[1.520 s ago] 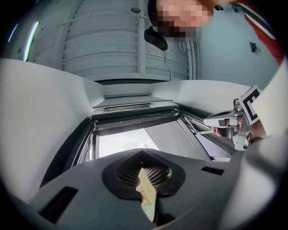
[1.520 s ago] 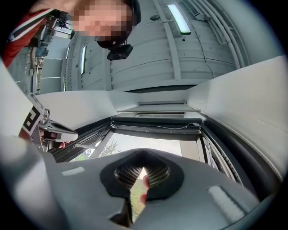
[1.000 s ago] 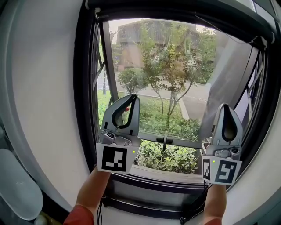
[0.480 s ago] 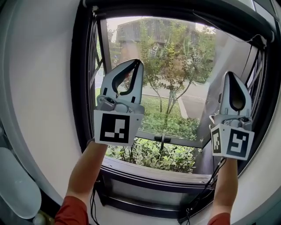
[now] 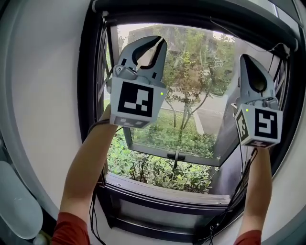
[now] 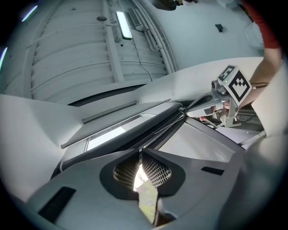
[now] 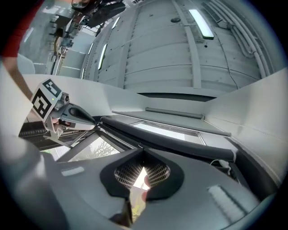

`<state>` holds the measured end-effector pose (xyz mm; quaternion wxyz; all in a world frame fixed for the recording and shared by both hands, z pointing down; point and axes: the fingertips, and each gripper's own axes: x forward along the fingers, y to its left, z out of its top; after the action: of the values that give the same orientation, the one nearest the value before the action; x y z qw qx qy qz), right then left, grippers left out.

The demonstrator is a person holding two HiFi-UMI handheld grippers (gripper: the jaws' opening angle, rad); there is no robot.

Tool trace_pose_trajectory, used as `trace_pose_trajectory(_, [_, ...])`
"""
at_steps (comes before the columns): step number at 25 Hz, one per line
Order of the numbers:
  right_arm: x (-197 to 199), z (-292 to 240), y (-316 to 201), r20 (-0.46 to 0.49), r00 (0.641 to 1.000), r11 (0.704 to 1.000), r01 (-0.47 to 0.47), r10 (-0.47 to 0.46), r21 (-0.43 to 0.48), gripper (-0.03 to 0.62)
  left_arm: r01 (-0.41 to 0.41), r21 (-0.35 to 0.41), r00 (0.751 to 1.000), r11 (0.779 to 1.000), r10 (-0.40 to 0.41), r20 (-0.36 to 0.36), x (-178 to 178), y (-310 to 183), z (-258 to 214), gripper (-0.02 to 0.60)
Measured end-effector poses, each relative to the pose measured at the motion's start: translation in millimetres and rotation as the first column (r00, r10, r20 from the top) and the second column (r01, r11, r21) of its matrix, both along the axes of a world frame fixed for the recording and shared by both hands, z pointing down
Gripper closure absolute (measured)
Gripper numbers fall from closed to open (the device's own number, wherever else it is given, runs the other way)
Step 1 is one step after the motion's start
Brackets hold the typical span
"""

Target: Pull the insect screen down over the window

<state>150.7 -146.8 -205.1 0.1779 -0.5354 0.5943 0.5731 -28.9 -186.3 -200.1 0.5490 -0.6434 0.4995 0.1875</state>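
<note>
I have both grippers up in front of the open window. My left gripper [image 5: 161, 41] is clenched with nothing between its mesh pads, its tip pointing up just beneath the insect screen housing [image 5: 191, 11], the dark bar along the top of the window frame [image 5: 89, 95]. My right gripper [image 5: 245, 57] is likewise clamped shut and empty, near the frame's right side, below the same bar. The screen itself sits rolled inside that housing. The glass sash [image 5: 224, 139] stands swung outward. Beyond it are green shrubs [image 5: 162, 172] and a tree [image 5: 191, 72].
</note>
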Motion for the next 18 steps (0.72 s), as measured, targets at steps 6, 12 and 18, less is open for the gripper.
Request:
trace_pose_trajectory(6, [-5.4,-35.6,-11.1,-0.091,0.992,0.996,-0.09,0.087,-0.029,0.571,0.132,0.042,0.987,0.99,-0.135,0.086,5.9,-8.6,-31.6,0.575])
trace_pose_trajectory(12, [-9.7,-44.0,-32.1,-0.234,0.967,0.984,-0.135,0.104,-0.119,0.527,0.227,0.009,0.961,0.974,-0.225,0.16,7.7,-28.1,-52.5,0.557])
trace_pose_trajectory(18, [-17.0,-50.6,-39.6,-0.342,0.935,0.97,-0.163,0.094,-0.179,0.427,0.284,0.026,0.932,0.958,-0.283,0.226,11.3,-38.0,-68.5,0.512])
